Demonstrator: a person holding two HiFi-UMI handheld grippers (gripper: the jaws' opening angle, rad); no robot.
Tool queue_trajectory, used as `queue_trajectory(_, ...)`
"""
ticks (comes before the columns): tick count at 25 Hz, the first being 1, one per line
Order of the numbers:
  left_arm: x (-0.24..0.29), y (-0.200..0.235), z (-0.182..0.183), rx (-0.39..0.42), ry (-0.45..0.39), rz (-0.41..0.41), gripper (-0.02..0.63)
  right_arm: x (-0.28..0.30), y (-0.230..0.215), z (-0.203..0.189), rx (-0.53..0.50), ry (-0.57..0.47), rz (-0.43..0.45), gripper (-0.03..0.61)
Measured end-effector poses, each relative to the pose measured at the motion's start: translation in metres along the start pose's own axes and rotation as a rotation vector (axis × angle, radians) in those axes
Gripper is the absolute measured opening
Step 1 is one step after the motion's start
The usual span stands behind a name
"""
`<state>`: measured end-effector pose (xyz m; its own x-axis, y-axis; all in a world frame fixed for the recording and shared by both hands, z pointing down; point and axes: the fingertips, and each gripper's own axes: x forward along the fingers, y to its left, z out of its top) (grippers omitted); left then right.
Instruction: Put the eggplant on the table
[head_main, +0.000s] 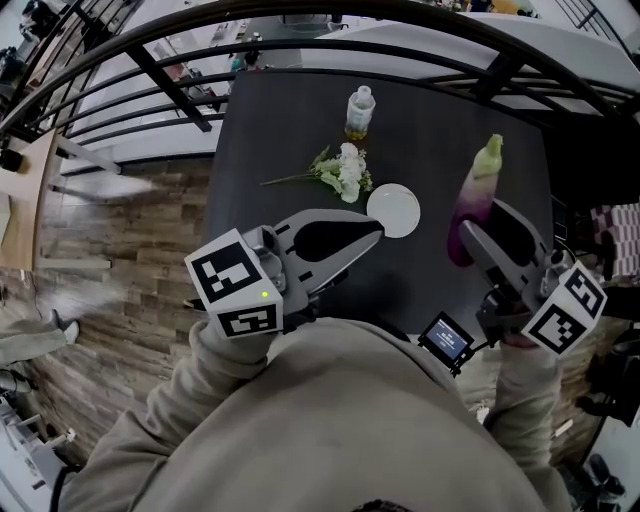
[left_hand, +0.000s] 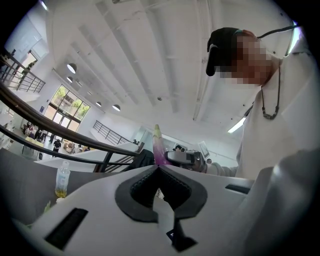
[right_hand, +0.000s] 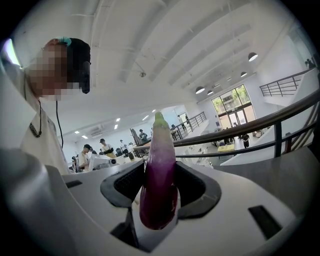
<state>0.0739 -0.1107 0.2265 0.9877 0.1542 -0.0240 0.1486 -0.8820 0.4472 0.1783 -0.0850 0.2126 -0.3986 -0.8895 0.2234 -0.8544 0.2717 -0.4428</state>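
A purple eggplant (head_main: 474, 200) with a pale green top hangs over the right side of the dark table (head_main: 270, 130). My right gripper (head_main: 478, 224) is shut on its lower half. In the right gripper view the eggplant (right_hand: 159, 175) stands upright between the jaws of that gripper (right_hand: 159, 169), its tip rising above them. My left gripper (head_main: 376, 234) is at the table's near edge, shut with nothing in it, and its tips point at a white plate (head_main: 394, 210). The left gripper view shows the jaws of the left gripper (left_hand: 159, 168) meeting, with the eggplant (left_hand: 159, 146) beyond them.
A small bottle (head_main: 360, 112) of yellow liquid stands at the table's far side. A sprig of white flowers (head_main: 340, 172) lies left of the plate. A dark curved railing (head_main: 300, 18) runs behind the table. Wood floor lies to the left.
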Motion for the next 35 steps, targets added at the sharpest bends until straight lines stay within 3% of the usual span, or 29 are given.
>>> queue_trajectory(23, 0.003, 0.005, -0.019, -0.012, 0.017, 0.017, 0.006, 0.008, -0.024, -0.035, 0.003, 0.122, -0.021, 0.206)
queue_trajectory(35, -0.001, 0.015, -0.032, -0.055, 0.034, 0.081, 0.006, 0.027, -0.044, -0.048, 0.025, 0.161, 0.011, 0.206)
